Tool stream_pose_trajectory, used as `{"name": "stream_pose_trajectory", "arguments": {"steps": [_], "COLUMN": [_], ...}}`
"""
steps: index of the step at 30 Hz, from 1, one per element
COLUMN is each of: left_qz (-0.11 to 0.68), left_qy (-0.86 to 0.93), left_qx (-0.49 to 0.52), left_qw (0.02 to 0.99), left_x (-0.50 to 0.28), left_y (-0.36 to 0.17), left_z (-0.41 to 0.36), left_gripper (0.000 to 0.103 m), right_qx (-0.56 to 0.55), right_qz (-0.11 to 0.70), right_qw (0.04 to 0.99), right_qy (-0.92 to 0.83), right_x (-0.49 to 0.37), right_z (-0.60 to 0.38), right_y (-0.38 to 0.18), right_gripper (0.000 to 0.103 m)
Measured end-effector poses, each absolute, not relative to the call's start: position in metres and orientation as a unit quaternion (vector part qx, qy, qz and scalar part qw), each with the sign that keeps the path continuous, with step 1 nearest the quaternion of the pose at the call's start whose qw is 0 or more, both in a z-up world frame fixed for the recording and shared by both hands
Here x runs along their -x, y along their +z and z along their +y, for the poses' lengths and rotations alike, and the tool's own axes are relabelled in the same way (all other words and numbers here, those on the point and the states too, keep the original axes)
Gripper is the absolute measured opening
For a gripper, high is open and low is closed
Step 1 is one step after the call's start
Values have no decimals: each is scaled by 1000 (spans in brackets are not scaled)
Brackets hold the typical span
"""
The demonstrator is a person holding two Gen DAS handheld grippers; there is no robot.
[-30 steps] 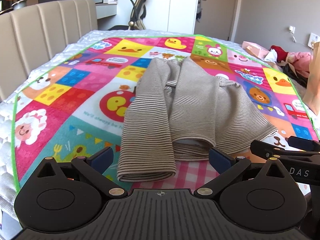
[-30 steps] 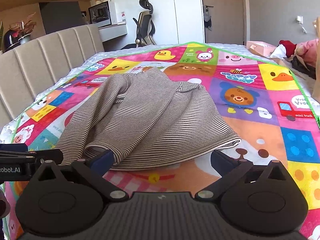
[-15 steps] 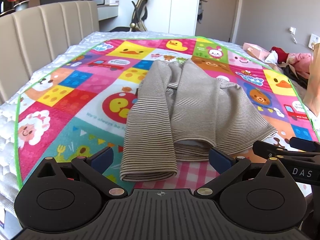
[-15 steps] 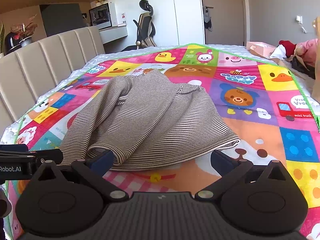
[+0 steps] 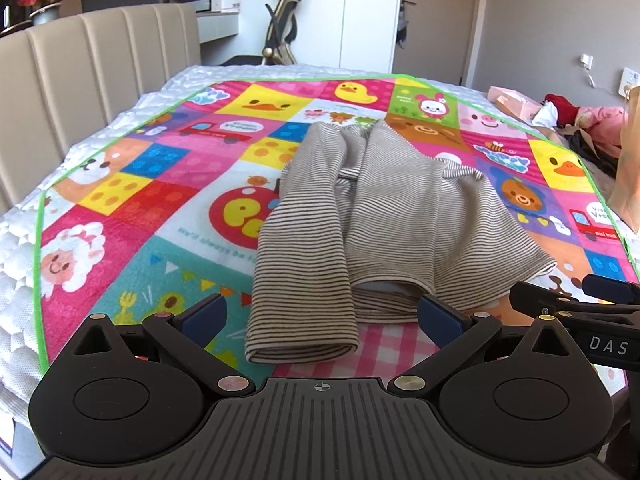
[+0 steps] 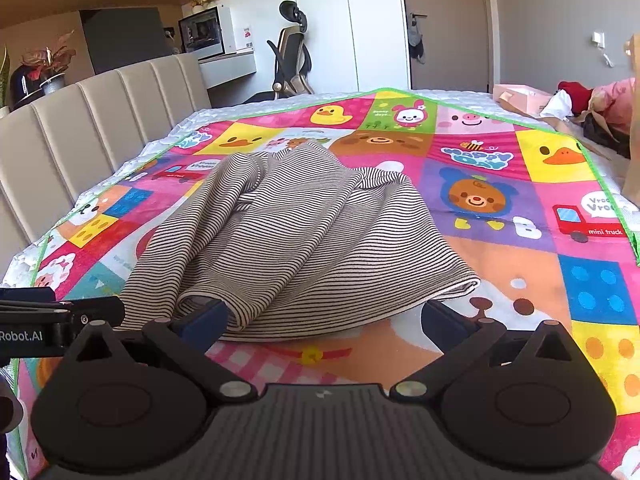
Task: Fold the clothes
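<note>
Bright daylight, sharp focus, soft shadows, strong fisheye bending at the edges.

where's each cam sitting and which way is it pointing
Left wrist view: sits on the left tongs, low at the near edge of the bed, facing along the colourful mat toward the wardrobe; aimed at the striped top, sleeve end nearest. Its own open fingers show, plus the right tongs at right.
Right wrist view: sits on the right tongs, same heading, aimed at the top's hem; own open fingers show, left tongs at left.
Shared: striped top, mat, headboard, office chair.
</note>
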State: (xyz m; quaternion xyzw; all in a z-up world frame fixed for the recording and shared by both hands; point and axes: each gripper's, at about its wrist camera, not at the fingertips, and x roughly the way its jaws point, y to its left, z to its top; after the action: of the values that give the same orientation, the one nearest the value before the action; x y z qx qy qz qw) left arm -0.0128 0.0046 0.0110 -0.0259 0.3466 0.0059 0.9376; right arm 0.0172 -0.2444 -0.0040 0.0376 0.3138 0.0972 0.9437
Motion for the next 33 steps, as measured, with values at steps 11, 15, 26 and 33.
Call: {"name": "stream_pose_trajectory", "arguments": {"steps": [11,15,26,33], "left_qz": [349,351,358,359], "left_qy": [9,10,12,11], "left_qx": [26,25,26,61], "left_qw": [937,936,933,931], "left_x": [10,9,2,-17], "left_y": [10,8,1,-9], "left_z": [6,7,9,32], "left_gripper": [103,103,103,103], "right_qx": [-39,-41,-42,-51], "right_qz": [316,318,326,337], "right_qw": [943,942,939,936], "right_qy": [98,99,98,94], "right_x": [-17,-18,-25,-41], "right_z": [-245,-245,-245,-250], "right_y": [-6,-7,-13,-26], "right_gripper": [103,103,103,103]}}
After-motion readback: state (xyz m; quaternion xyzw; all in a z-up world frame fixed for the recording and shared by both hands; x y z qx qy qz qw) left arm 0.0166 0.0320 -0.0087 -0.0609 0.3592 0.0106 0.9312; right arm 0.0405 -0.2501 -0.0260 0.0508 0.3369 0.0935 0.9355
